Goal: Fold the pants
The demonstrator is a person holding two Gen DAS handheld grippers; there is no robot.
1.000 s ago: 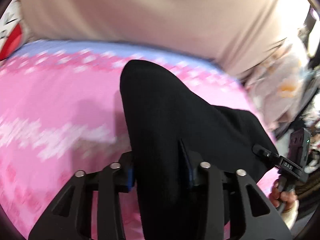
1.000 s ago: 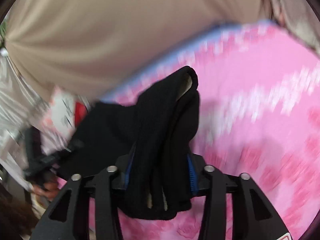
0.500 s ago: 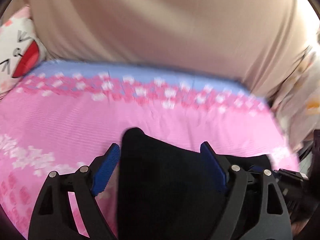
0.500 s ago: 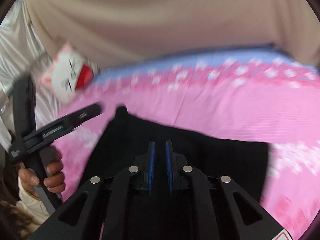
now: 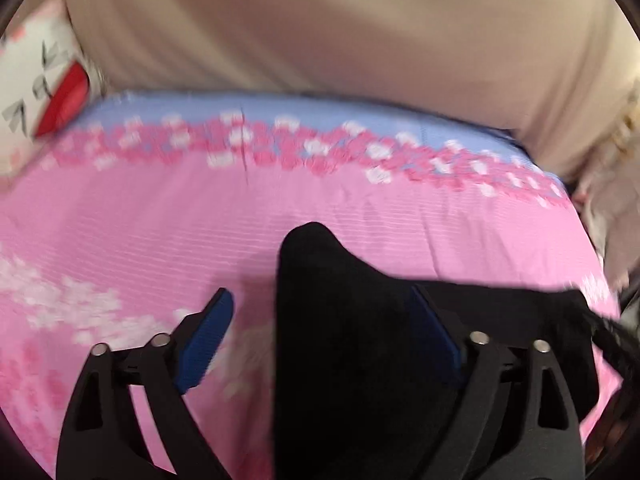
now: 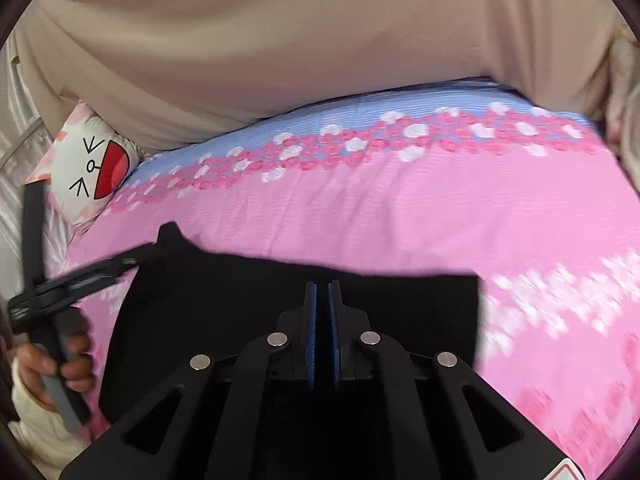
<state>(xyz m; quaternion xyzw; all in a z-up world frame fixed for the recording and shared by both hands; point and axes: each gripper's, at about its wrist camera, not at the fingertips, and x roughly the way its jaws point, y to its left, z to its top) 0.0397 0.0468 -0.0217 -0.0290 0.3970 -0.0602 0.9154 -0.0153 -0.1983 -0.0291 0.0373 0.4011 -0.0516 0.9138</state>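
Since a second ago both grippers have let go: then each clamped a bunch of the black pants (image 6: 248, 304), now the cloth lies folded flat on the pink floral bedsheet (image 6: 400, 208), and since half a second ago the left view barely shifted. Left gripper (image 5: 324, 332) is released, blue pads (image 5: 204, 336) spread wide, with a raised corner of the pants poking up between them, touching the right pad side; left pad is apart from the cloth. Right gripper (image 6: 322, 336) has its jaws nearly together with a thin gap, nothing seen between them, hovering over the pants' near middle. The fold's far edge runs roughly straight across in the right view, right edge squared off, with wide open sheet beyond and to the right; a blue band of sheet (image 6: 360, 112) runs along the far side. A beige draped cloth (image 6: 280, 40) backs the bed. A cartoon-face pillow (image 6: 92, 164) sits at the far left corner. The person's left hand (image 6: 60, 364) grips the left gripper handle at the bed's left edge. The near part of the pants is hidden under the gripper bodies; the left view is motion-blurred, and its right edge is too dark to make out.
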